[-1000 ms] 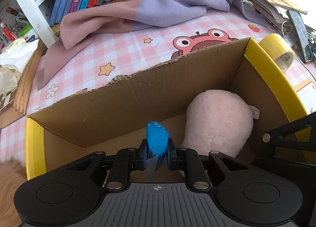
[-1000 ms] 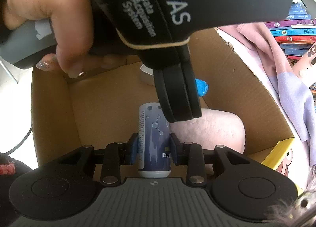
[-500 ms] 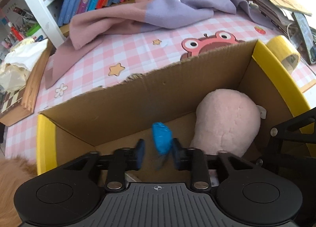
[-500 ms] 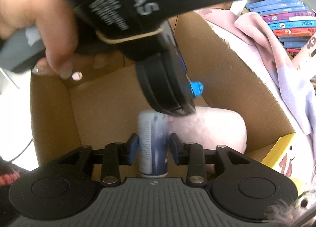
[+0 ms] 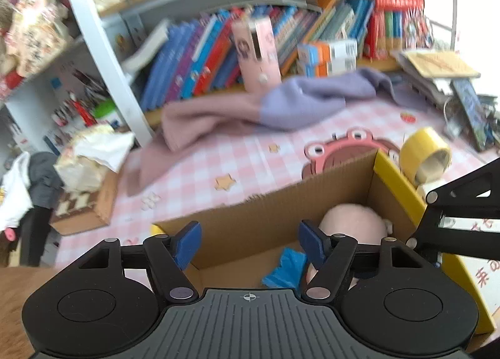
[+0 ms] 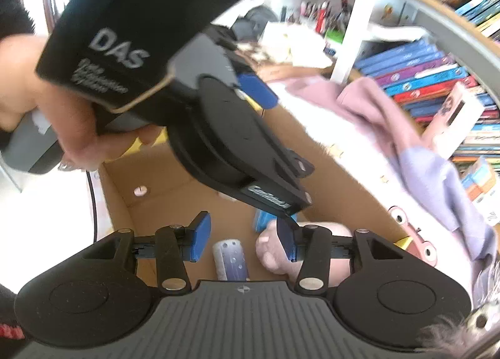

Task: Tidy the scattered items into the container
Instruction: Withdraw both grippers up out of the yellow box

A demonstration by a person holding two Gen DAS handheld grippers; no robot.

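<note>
Both tongs [image 5: 248,241] [image 6: 243,238] wide open, empty; plush [image 5: 353,221], blue wrapper [image 5: 286,268], tube [image 6: 229,259] boxed; tape roll [image 5: 425,152] at two o'clock left.

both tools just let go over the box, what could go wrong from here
1. The left tool crosses right above the right tool over the cardboard box; lifting out carelessly could knock them together.
2. The yellow tape roll lies on its side just outside the box wall, so a bump to the box might send it rolling.
3. The blue packet and bottle lie loose beside the pink plush; a low pass could drag them.
</note>
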